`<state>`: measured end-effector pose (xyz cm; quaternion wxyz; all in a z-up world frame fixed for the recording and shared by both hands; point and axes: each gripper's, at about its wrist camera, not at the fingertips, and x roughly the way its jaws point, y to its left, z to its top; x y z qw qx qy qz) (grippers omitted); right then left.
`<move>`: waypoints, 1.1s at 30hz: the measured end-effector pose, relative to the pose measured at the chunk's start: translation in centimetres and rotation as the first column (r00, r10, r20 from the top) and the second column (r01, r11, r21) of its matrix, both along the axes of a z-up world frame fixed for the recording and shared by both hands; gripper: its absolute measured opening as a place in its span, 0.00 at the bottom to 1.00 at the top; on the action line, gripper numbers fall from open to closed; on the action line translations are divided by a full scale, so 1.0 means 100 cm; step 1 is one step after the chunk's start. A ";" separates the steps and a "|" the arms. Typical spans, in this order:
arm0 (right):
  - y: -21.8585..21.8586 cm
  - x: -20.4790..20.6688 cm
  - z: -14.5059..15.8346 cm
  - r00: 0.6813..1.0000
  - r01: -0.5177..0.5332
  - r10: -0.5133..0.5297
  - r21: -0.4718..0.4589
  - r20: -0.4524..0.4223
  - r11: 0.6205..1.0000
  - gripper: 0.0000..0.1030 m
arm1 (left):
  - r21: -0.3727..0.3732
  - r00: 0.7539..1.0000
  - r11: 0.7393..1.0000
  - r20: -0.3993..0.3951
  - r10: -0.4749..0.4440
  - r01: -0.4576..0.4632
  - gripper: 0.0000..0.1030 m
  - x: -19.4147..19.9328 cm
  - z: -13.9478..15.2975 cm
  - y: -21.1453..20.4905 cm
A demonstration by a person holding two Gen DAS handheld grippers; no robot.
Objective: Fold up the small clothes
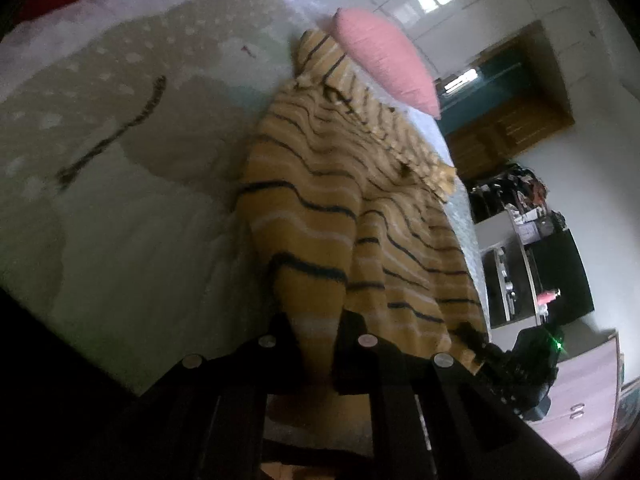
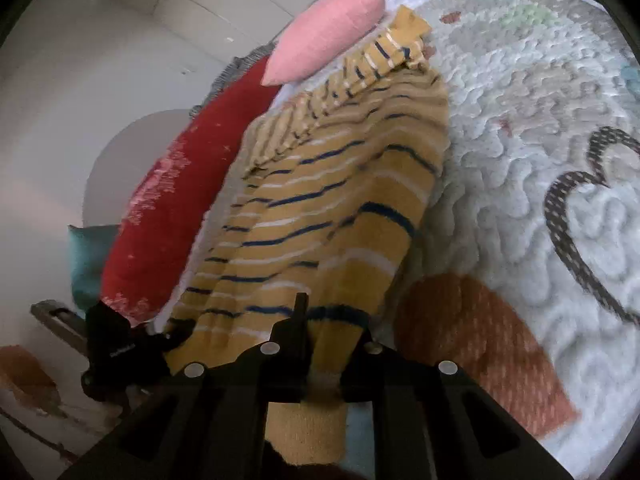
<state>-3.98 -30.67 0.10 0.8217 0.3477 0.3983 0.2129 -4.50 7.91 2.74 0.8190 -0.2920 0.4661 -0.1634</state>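
Striped sweater [image 2: 340, 208] lengthwise toward pillow [image 2: 328, 36] (pink)

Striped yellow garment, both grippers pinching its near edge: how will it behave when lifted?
Probably floppy: the striped yellow garment already ripples and sags between the left gripper and right gripper, so the middle should droop. Looks like a thick, fuzzy knit, so likely grippy rather than slippery in the pads. It may drag on the textured bedspread rather than slide cleanly.

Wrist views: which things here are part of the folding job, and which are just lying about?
In the job:
- yellow striped sweater
- left gripper, shut on its hem
- right gripper, shut on its hem
- quilted bedspread under it

Lying about:
- pink cushion
- red cushion
- teal cushion
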 end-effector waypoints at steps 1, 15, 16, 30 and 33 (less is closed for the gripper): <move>-0.002 -0.008 0.002 1.000 0.000 0.000 0.002 0.005 1.000 0.10 | -0.003 1.000 1.000 0.009 0.001 -0.001 0.08 -0.008 0.003 0.002; -0.010 -0.111 -0.023 0.998 -0.051 0.052 0.035 -0.043 0.998 0.11 | -0.004 0.999 0.999 0.017 -0.039 0.039 0.08 -0.088 0.000 0.005; -0.010 -0.108 -0.021 0.998 -0.056 0.057 0.036 -0.038 0.998 0.11 | -0.012 0.999 0.999 0.029 -0.039 0.040 0.08 -0.086 0.004 0.004; -0.009 0.004 0.060 0.990 -0.105 0.100 0.046 0.095 0.993 0.11 | -0.109 0.996 0.993 0.085 -0.031 0.040 0.09 0.045 0.056 -0.003; -0.013 0.058 0.072 0.991 -0.064 0.059 0.034 0.116 0.997 0.11 | -0.074 0.995 0.996 0.099 -0.033 0.041 0.09 0.107 0.063 -0.016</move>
